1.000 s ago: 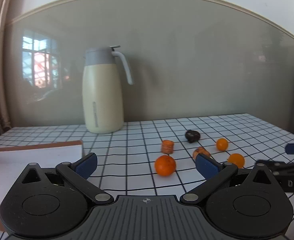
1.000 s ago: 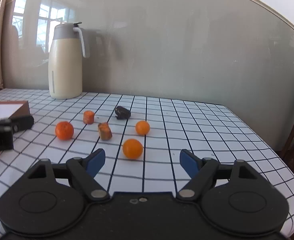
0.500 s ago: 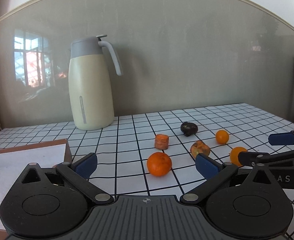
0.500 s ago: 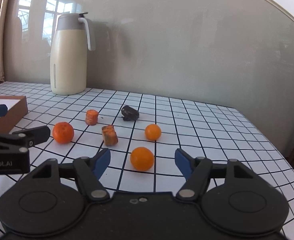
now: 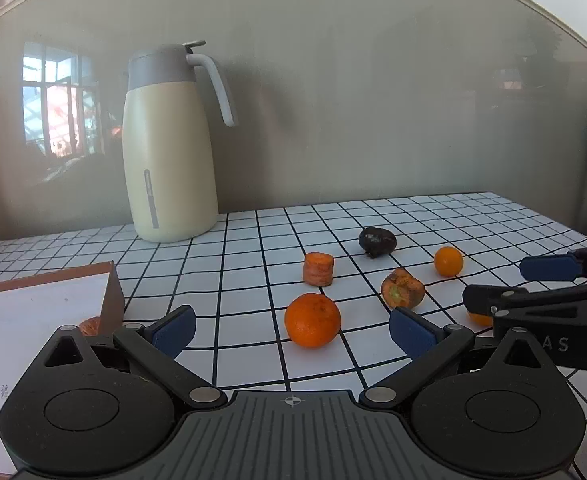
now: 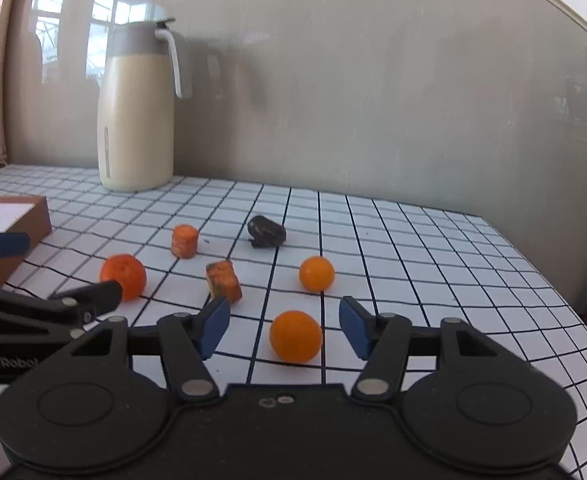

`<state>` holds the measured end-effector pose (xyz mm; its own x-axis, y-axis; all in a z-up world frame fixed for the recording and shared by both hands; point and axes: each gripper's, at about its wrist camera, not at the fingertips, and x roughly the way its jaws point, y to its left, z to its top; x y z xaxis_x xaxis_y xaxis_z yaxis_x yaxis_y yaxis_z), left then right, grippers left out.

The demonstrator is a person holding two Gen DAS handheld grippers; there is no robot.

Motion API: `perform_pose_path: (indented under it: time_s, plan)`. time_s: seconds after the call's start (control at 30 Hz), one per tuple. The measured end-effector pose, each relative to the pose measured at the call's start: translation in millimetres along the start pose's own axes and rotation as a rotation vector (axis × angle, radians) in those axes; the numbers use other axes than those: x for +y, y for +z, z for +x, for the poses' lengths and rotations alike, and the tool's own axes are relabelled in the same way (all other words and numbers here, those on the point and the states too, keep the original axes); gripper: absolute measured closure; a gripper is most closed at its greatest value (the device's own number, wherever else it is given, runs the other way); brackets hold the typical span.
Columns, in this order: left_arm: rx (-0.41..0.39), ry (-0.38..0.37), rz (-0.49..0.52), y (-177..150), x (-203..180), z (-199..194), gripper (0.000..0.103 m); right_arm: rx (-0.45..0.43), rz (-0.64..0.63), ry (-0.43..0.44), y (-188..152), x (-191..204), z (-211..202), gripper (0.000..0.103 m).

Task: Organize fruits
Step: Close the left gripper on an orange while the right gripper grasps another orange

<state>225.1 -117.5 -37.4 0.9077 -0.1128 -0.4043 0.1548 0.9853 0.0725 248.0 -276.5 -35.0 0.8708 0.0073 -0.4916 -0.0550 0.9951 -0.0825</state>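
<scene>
Fingers (image 6: 216, 326) of right gripper (image 6: 285, 326) flank an orange (image 6: 295, 336).

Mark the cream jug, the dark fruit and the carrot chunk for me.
cream jug (image 5: 169, 160): left wrist view, middle of the body.
dark fruit (image 6: 266, 231): right wrist view, middle of its top side.
carrot chunk (image 5: 318, 268): left wrist view, side of the upright piece.

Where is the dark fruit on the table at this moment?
In both wrist views the dark fruit lies farthest back among the scattered pieces, right of the carrot chunk and well right of the cream jug.
</scene>
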Motion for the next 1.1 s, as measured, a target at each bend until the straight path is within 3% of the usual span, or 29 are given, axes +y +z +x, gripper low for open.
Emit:
perform_pose_path:
  time_s: [0.23, 0.3, 0.37, 0.83, 0.9, 0.93, 0.97, 1.1]
  plan:
    - [0.052, -0.038, -0.009, 5, -3, 12, 0.000, 0.049, 0.016, -0.005, -6, -4, 11, 0.060]
    - [0.061, -0.046, -0.012, 7, -4, 15, 0.005, 0.055, 0.011, -0.005, -6, -2, 12, 0.060]
    - [0.075, -0.048, -0.010, 9, -5, 20, 0.016, 0.060, 0.012, -0.004, -6, -2, 13, 0.061]
    - [0.178, -0.072, -0.014, 14, -9, 56, 0.023, 0.106, 0.023, 0.000, -5, -4, 22, 0.073]
    - [0.189, -0.075, -0.011, 14, -10, 60, 0.033, 0.110, 0.031, 0.005, -4, -5, 22, 0.078]
    - [0.198, -0.083, -0.006, 14, -11, 61, 0.058, 0.110, 0.032, 0.006, -4, -5, 22, 0.078]
    - [0.208, -0.078, -0.002, 14, -12, 63, 0.065, 0.110, 0.034, 0.007, -4, -5, 22, 0.078]
    - [0.188, -0.091, 0.005, 14, -13, 59, 0.065, 0.109, 0.051, 0.005, -5, -8, 20, 0.079]
